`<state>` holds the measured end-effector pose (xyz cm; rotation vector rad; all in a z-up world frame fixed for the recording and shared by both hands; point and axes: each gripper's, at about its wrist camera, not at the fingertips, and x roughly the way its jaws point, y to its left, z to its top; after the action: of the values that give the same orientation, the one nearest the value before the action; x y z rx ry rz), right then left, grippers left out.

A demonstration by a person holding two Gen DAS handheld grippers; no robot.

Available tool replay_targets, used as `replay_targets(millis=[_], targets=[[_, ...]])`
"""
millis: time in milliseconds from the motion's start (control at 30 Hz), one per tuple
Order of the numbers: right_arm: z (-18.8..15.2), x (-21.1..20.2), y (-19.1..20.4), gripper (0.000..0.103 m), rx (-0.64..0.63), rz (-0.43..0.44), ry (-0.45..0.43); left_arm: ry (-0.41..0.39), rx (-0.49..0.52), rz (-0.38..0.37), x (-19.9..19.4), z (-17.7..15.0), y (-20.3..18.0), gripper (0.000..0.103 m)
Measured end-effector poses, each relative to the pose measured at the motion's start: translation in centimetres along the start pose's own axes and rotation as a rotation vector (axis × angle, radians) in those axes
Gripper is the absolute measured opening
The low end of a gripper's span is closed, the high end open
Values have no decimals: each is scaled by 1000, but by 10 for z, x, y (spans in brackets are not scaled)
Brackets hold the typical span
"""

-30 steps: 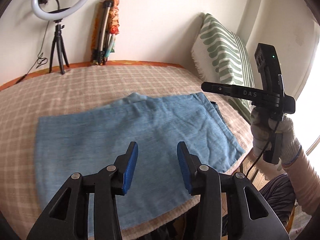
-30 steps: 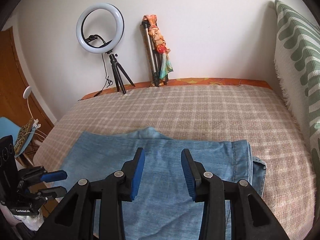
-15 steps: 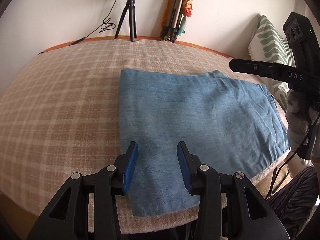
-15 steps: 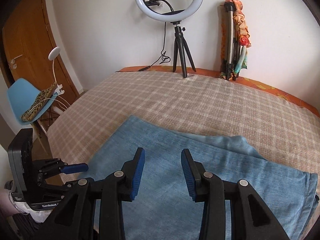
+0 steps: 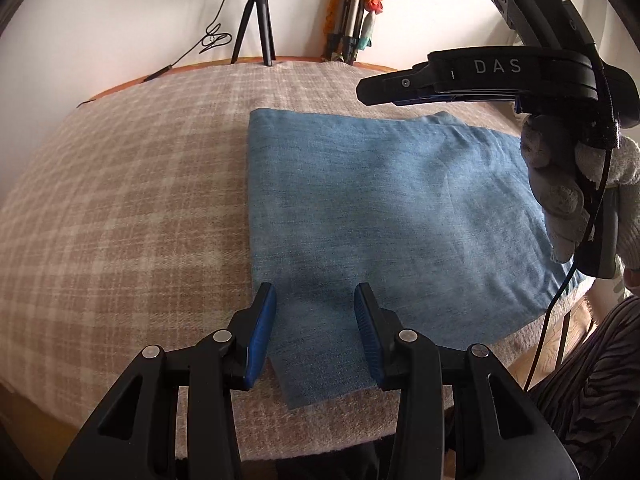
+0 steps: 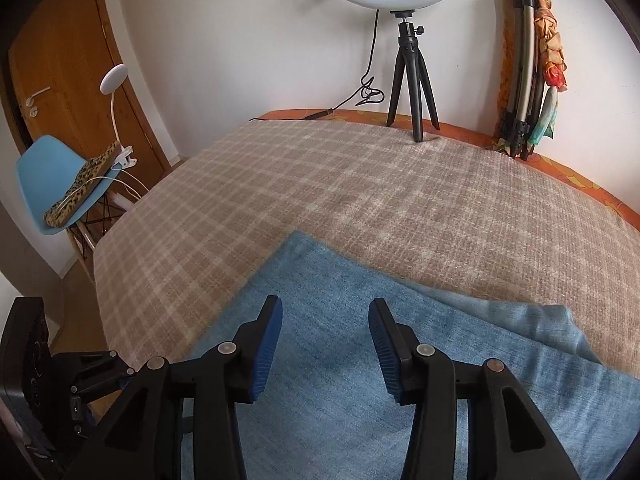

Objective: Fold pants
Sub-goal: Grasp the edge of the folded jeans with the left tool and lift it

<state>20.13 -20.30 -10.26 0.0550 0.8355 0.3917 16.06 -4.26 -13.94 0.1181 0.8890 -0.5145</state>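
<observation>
Blue denim pants [image 5: 380,208] lie folded flat on a beige checked blanket [image 5: 120,208]. My left gripper [image 5: 316,300] hovers over the pants' near left corner, open, with nothing between its blue pads. My right gripper [image 6: 325,312] hangs above the pants [image 6: 360,360] near their far left corner; its jaws are opening and hold nothing. In the left wrist view the right tool [image 5: 480,76] shows at the upper right, held by a gloved hand [image 5: 568,192]. The left tool's body [image 6: 40,380] appears at the lower left of the right wrist view.
A ring light on a small tripod [image 6: 412,80] and a folded tripod wrapped in cloth [image 6: 528,72] stand at the wall. A blue chair [image 6: 52,184] with a leopard-print item and a wooden door [image 6: 60,80] are left of the bed. The bed's near edge [image 5: 320,436] is close below.
Both grippers have swung left across the pants toward their left end. The right gripper's jaws stand slightly wider than before. The pants have not moved.
</observation>
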Motion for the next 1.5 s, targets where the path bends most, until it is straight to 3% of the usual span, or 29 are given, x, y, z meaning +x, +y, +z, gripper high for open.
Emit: replay_targets(millis=[100, 267, 467, 633, 800, 900, 1000, 1100, 1300, 1367, 1433, 1500], targets=[[7, 14, 7, 47, -6, 17, 20, -7, 24, 9, -2, -5, -2, 39], [19, 40, 23, 38, -18, 47, 57, -9, 48, 3, -6, -11, -3, 39], [22, 80, 35, 35, -36, 52, 147, -7, -9, -38, -13, -17, 6, 39], [23, 100, 34, 37, -26, 43, 165, -10, -82, -61, -19, -15, 19, 40], [25, 88, 34, 42, 64, 86, 186, 11, -166, -103, -15, -15, 28, 41], [21, 77, 48, 50, 57, 86, 198, 19, -187, -133, -11, -15, 28, 41], [18, 78, 56, 52, 64, 75, 218, 17, -188, -165, -9, -14, 22, 40], [17, 83, 63, 52, 53, 41, 238, -13, -160, -173, -14, -13, 13, 33], [13, 93, 71, 54, -4, -7, 269, -78, -110, -172, -29, -9, -4, 33], [11, 94, 71, 51, -29, -26, 268, -82, -102, -159, -29, -9, -7, 33], [10, 93, 67, 36, -33, -38, 264, -72, -114, -151, -27, -8, -7, 33], [11, 92, 60, 33, -4, -15, 264, -55, -139, -143, -22, -8, -5, 35]])
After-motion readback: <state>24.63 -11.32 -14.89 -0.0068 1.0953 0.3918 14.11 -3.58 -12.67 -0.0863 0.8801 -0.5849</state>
